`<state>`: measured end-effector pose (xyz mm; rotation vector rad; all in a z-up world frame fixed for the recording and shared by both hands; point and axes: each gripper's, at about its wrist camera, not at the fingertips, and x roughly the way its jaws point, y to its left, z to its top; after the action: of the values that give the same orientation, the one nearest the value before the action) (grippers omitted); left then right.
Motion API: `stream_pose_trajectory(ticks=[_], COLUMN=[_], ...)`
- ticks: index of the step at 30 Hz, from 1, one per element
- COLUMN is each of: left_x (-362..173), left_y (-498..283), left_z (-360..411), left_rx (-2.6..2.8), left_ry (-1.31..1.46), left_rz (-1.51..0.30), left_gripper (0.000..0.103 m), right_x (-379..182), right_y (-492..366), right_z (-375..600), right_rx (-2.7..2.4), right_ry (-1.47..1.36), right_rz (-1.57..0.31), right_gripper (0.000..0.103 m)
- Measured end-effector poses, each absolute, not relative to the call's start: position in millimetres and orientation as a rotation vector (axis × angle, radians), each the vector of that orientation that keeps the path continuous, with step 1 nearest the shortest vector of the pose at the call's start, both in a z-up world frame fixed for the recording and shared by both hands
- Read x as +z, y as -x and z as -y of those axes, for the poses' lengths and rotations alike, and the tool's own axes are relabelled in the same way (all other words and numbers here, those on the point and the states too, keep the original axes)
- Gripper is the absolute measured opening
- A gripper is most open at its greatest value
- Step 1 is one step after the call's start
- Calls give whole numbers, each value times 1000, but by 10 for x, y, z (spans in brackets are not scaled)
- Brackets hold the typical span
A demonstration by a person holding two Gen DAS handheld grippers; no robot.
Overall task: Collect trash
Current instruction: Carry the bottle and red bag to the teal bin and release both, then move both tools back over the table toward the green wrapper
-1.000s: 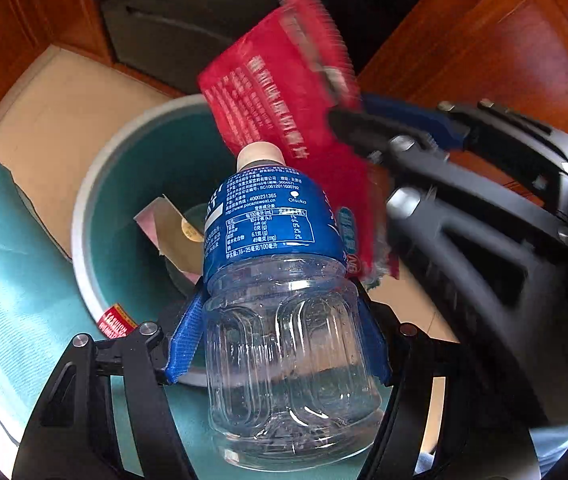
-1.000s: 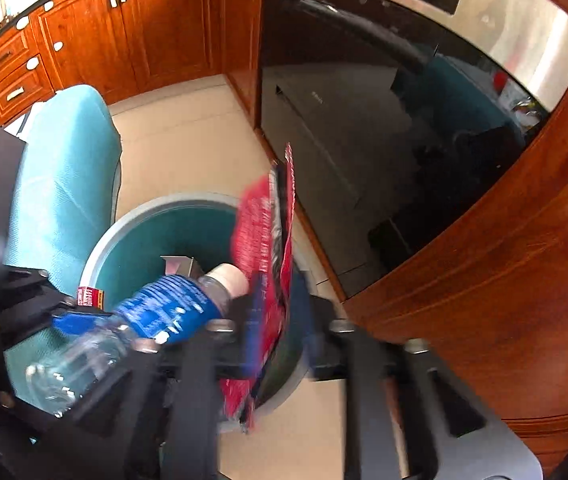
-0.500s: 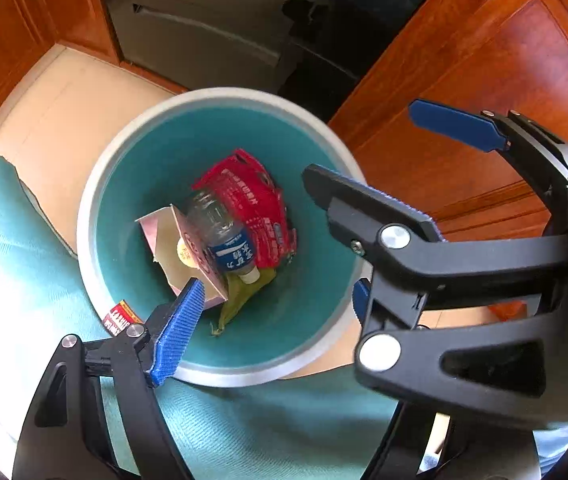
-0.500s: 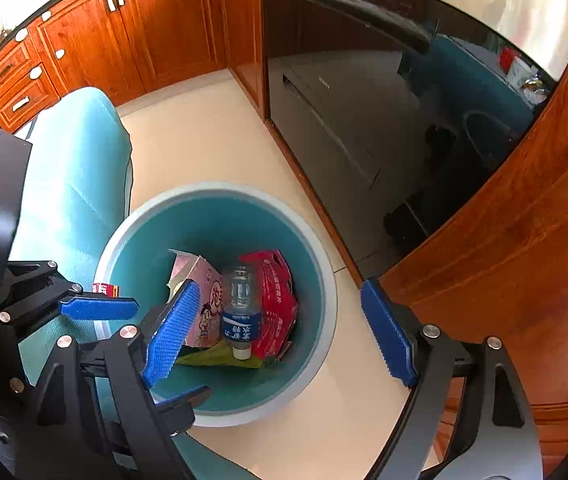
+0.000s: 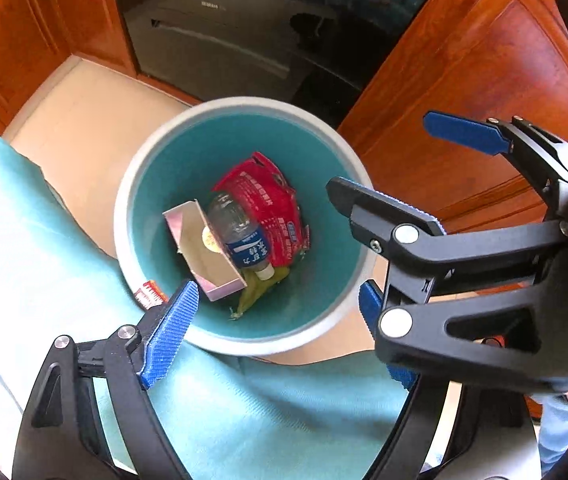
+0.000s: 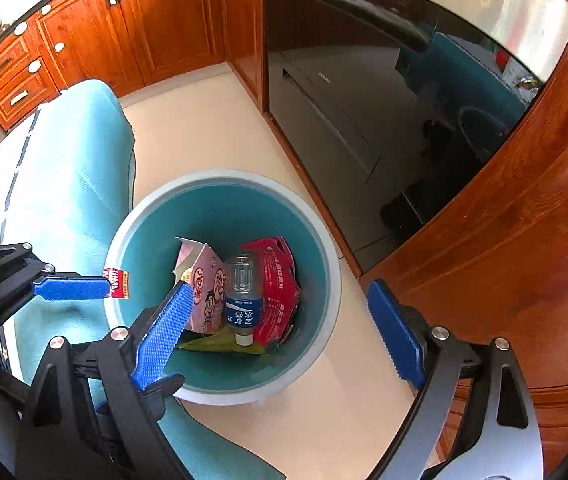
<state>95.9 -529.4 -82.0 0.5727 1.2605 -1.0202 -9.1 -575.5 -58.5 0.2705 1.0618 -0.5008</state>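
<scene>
bin: 1 | bottle: 1 | red wrapper: 1 | pink carton: 1

Both wrist cameras look steeply down along their own jaws from above, at close range. The left wrist view centres the bin, with the right gripper crossing its right side and the oven front at the top. The right wrist view faces the same bin from slightly farther back, with the left gripper at its left edge. Both views share the bin interior, the teal cloth and the floor.
</scene>
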Motion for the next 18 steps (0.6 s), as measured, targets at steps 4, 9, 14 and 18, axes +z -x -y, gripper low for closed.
stream_pose_trajectory(ticks=[4, 9, 14, 18], left_x=[-726, -574, -393, -234], left_y=[-926, -865, -776, -704], left_z=[5135, 4847, 4514, 4200], left_rx=[-1010, -993, -982, -975], left_ry=[-555, -542, -524, -499], left_rz=[-1216, -1164, -1109, -1063], left_gripper=[90, 94, 96, 98], right_x=[-455, -285, -112, 37], right_y=[136, 210, 285, 337], right_z=[5618, 5429, 5189, 4963], right_rx=[-507, -520, -528, -522], right_ry=[-238, -200, -156, -131], right_rz=[-1047, -1028, -1010, -1000], right_gripper=[90, 93, 97, 97])
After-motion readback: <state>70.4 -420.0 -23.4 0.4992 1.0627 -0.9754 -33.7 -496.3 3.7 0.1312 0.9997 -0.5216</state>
